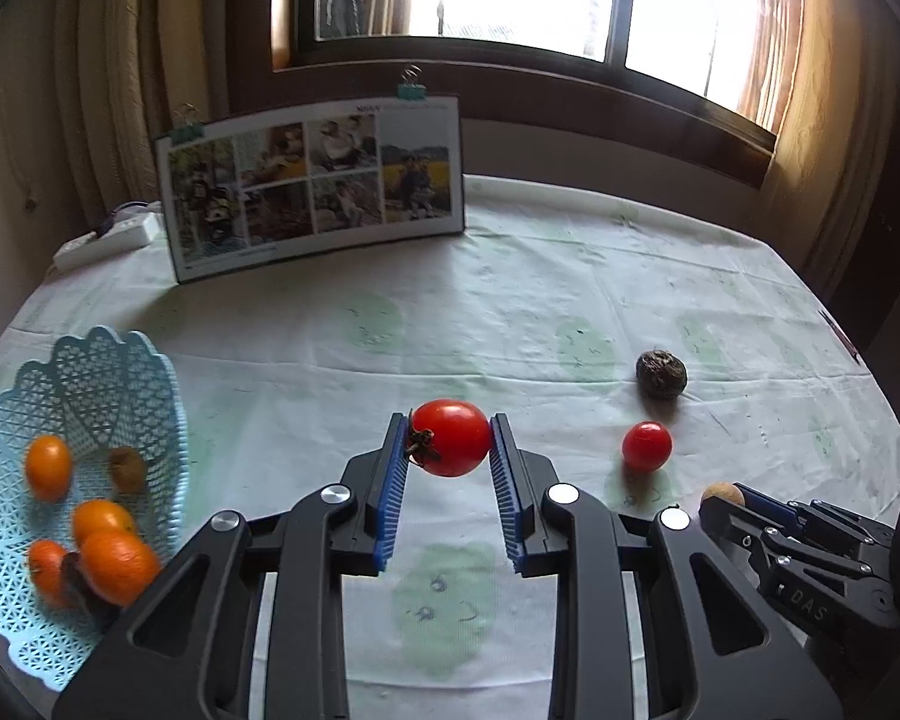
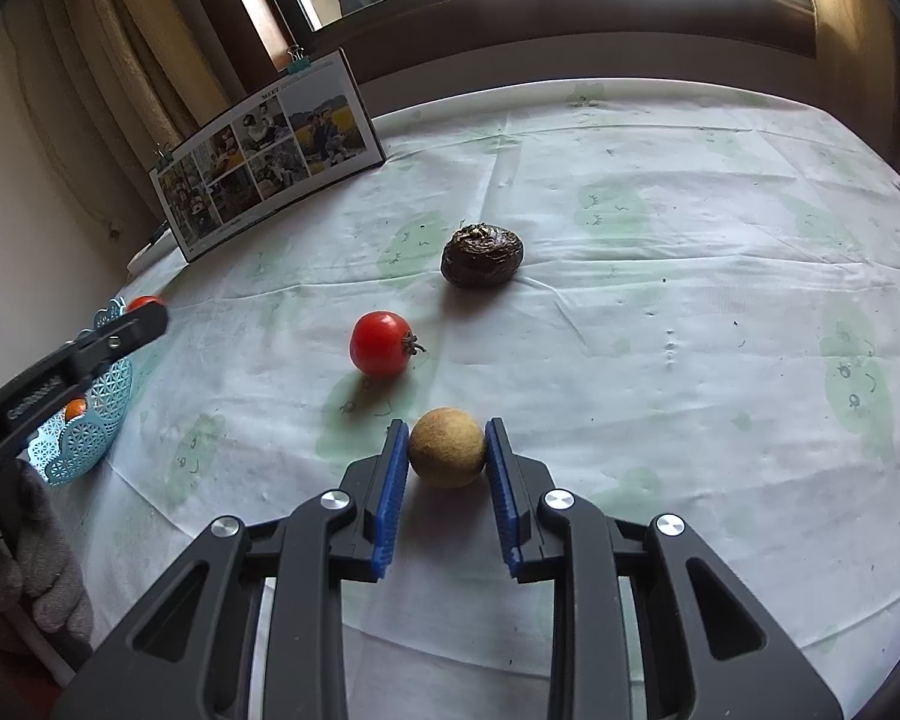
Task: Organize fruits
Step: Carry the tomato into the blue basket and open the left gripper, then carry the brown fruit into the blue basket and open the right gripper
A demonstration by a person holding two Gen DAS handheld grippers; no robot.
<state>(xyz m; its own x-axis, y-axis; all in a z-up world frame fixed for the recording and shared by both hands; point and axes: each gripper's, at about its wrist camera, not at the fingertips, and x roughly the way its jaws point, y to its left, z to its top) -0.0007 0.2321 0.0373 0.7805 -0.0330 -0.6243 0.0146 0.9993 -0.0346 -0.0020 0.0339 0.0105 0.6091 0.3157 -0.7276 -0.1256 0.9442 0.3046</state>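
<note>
Setting: a worktop (image 2: pixel 660 276) under a pale printed cloth, below a bright window, with a clipped photo board (image 1: pixel 312 192) propped at the back.

Item 1: tomato (image 1: pixel 450 437), pinched across its middle by the left tongs (image 1: pixel 448 441), stem toward the left pad, seemingly clear of the cloth. Judged light, thin-skinned and slick; a gentle squeeze on the widest part would suit it.

Item 2: round tan fruit (image 2: pixel 447 447), pinched at its sides by the right tongs (image 2: pixel 447 450). Judged firm, matt and unlikely to slip.

Item 3: second tomato (image 2: pixel 380 350), loose on the cloth.

Item 4: dark wrinkled fruit (image 2: pixel 482 255), loose beyond it; probably soft.

Container: blue lattice basket (image 1: pixel 99 372) at the left edge, holding four oranges (image 1: pixel 117 564) and a small brown fruit (image 1: pixel 127 468).
</note>
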